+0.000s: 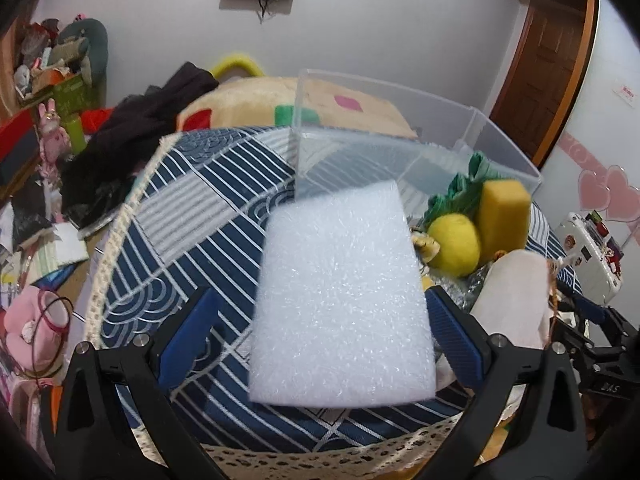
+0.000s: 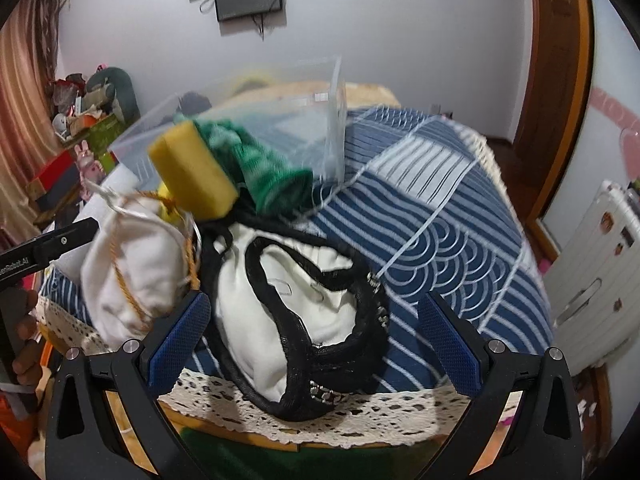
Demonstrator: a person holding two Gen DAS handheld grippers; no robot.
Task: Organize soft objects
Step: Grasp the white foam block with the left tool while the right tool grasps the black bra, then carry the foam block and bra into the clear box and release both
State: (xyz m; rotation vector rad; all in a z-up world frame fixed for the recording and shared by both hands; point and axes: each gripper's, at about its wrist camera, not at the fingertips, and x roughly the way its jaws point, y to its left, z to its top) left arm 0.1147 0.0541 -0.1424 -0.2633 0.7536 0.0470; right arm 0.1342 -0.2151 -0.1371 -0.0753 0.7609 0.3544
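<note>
Left wrist view: the left hand-held gripper (image 1: 320, 332) is spread wide, and a white foam sheet (image 1: 340, 300) lies between its blue pads; contact cannot be confirmed. Beyond it a clear plastic box (image 1: 400, 128) stands on the blue patterned surface (image 1: 192, 200), with a yellow sponge (image 1: 504, 216), yellow ball (image 1: 454, 246) and green cloth (image 1: 460, 192) beside it. Right wrist view: the right hand-held gripper (image 2: 316, 340) is also wide, around a white black-trimmed pouch (image 2: 300, 312) without closing on it.
</note>
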